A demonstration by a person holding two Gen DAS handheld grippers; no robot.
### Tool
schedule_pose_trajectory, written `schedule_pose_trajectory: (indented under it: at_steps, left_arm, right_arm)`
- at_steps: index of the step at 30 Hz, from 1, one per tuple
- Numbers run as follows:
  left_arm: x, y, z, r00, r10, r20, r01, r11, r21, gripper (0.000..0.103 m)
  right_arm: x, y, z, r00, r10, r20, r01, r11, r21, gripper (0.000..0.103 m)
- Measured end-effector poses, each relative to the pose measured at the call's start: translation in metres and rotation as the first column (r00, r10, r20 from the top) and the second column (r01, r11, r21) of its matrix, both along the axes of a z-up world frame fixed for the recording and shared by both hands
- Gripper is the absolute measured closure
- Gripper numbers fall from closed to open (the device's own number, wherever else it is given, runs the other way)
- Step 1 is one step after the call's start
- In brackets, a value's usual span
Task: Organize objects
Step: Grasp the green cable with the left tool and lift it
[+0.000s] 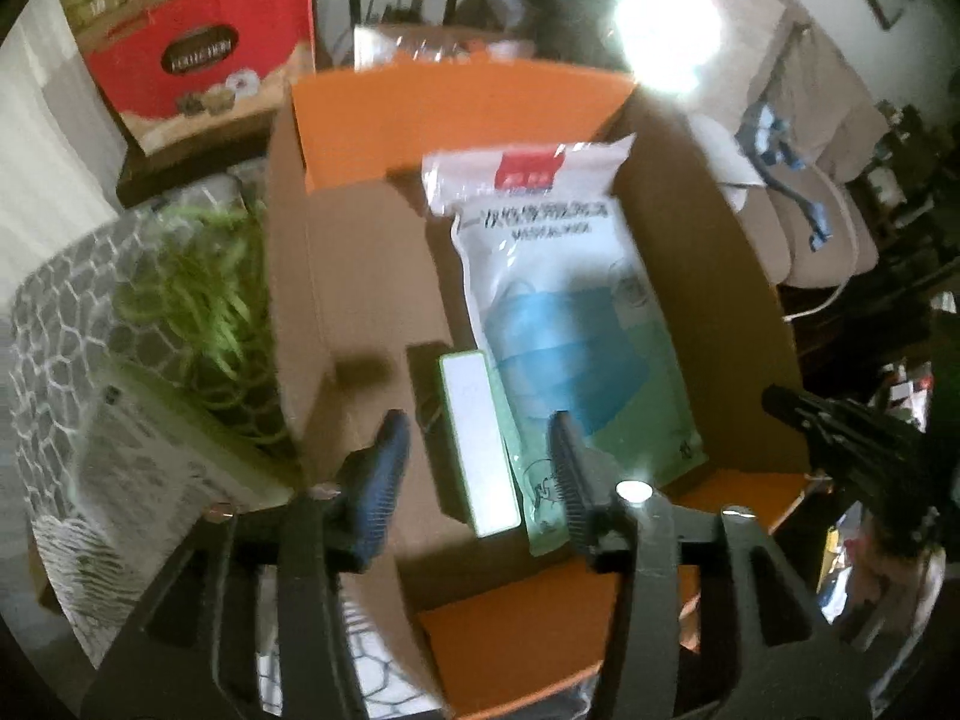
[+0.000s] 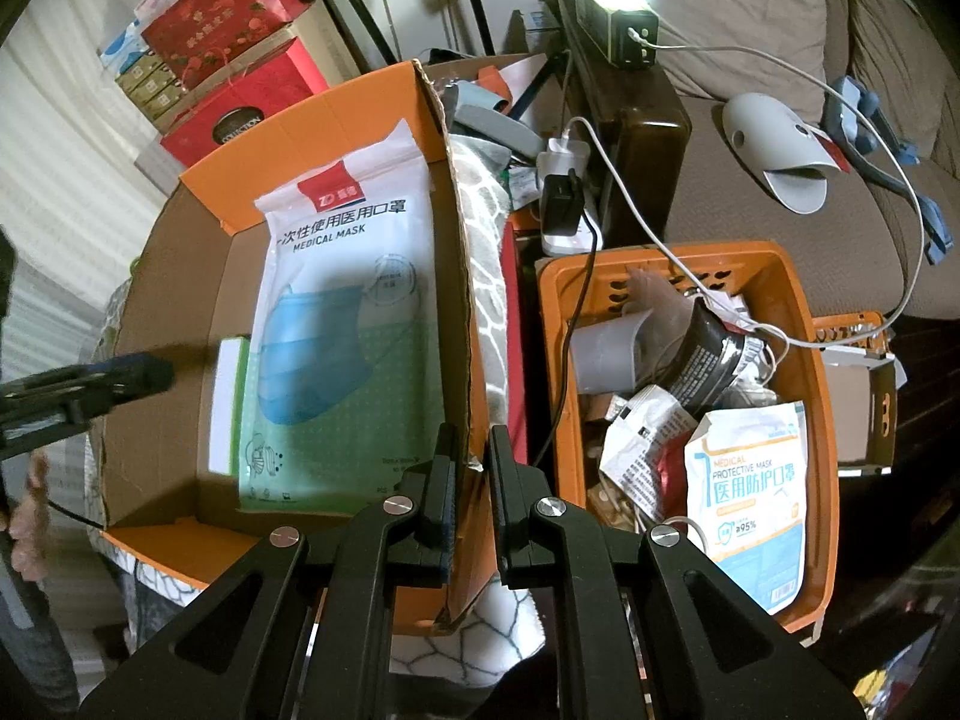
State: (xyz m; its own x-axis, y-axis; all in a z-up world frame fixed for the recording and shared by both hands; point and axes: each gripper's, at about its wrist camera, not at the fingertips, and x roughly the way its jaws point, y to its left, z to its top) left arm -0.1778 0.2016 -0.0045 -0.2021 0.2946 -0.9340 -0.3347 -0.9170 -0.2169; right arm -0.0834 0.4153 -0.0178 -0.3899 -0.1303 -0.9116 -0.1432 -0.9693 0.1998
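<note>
An open cardboard box (image 1: 360, 276) with orange flaps holds a medical mask pack (image 1: 570, 312) and a small white and green box (image 1: 480, 444) beside it. My left gripper (image 1: 480, 438) is open and empty, hovering just above the small box. In the right wrist view the mask pack (image 2: 348, 330) lies in the box (image 2: 180, 312), with the small box (image 2: 227, 408) to its left. My right gripper (image 2: 471, 450) is shut on the box's right wall flap (image 2: 465, 312). The left gripper (image 2: 120, 378) shows at the left edge.
An orange basket (image 2: 804, 360) right of the box holds another mask pack (image 2: 750, 498), packets and cables. A lit lamp (image 2: 612, 6), power strip (image 2: 561, 204) and sofa (image 2: 780, 60) lie behind. Red gift boxes (image 1: 198, 54) stand at back left. A bag of greens (image 1: 198, 300) lies left of the box.
</note>
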Motion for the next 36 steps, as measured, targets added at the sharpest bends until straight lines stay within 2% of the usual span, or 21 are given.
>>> schedule_pose_trajectory:
  at_steps: [1,3,6,9,19,30,36]
  left_arm:
    - [0.002,-0.004,0.006,1.000,-0.001,-0.021,0.001,1.000,0.006,0.032]
    - [0.006,-0.015,0.019,0.998,-0.006,-0.065,0.007,1.000,0.006,0.029]
    - [0.006,-0.033,0.029,0.996,-0.003,-0.088,0.003,1.000,-0.003,0.028]
    - [0.002,-0.058,0.034,0.996,0.027,-0.090,-0.027,1.000,0.003,0.019]
    - [-0.018,-0.121,0.026,0.992,0.101,-0.076,-0.103,0.994,-0.023,0.019]
    - [-0.068,-0.122,-0.002,1.000,-0.010,0.008,0.010,1.000,0.020,0.019]
    - [-0.092,-0.116,-0.018,0.999,-0.047,0.010,0.048,0.999,-0.007,0.019]
  right_arm:
    - [0.000,0.000,0.000,1.000,0.000,0.000,0.000,1.000,0.001,0.094]
    - [0.000,0.000,0.000,1.000,-0.001,0.000,0.001,1.000,-0.001,0.094]
    - [0.000,0.000,0.001,1.000,-0.002,0.000,0.002,1.000,-0.001,0.094]
    - [0.000,0.000,0.001,1.000,-0.002,0.000,0.002,1.000,-0.002,0.094]
    - [0.000,0.000,0.001,1.000,-0.002,0.000,0.002,1.000,-0.002,0.094]
    - [0.001,0.000,0.002,1.000,0.000,0.000,0.000,1.000,0.001,0.094]
    - [0.000,0.001,0.002,1.000,0.001,-0.001,-0.001,1.000,0.006,0.094]
